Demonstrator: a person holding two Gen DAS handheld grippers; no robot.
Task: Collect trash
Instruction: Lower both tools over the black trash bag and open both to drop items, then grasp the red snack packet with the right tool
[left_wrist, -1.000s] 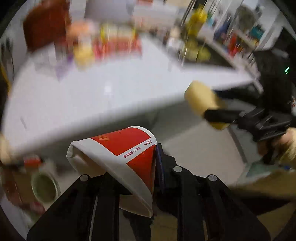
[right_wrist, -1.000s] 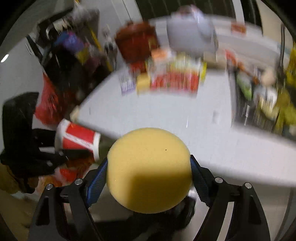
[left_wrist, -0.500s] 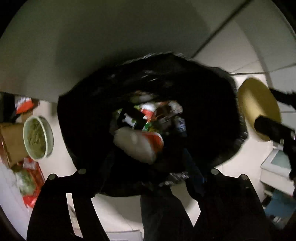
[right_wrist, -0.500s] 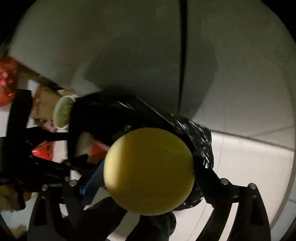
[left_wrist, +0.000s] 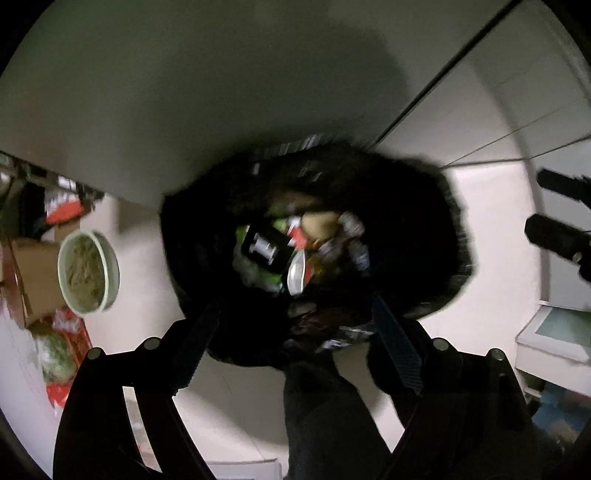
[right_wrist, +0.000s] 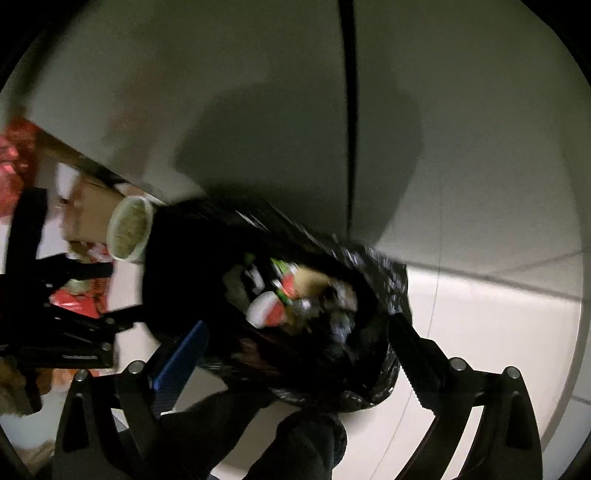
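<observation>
Left gripper (left_wrist: 295, 321): jaws opening wide over the bag's mouth, nothing between them — a second ago they were clamped on a red-and-white paper cup.
Right gripper (right_wrist: 297, 332): jaws likewise opening, empty; the round yellow sponge they pinched half a second ago is gone from between the pads.
Person: a dark sleeve or trouser leg fills the bottom of both views, just under the grippers.
Trash bag (left_wrist: 424, 229): black, on the pale floor against a grey cabinet front, its mouth gaping straight below both tools.
Paper cup (right_wrist: 264, 310): now lies in the bag on the heap, white rim up, touching the other litter.
Sponge (left_wrist: 319, 223): a tan-yellow blurred lump in the heap is probably it — I cannot be sure.
Other litter: a dark can or bottle (left_wrist: 264, 247) and green and silver wrappers, all inside the bag.
Bowl (left_wrist: 88, 271): pale green, holding brownish food, on the floor beside the bag, near a cardboard box (left_wrist: 35, 277) and red packaging.
Meaning for the task: both drops look done, so both tools are free for more trash.
</observation>
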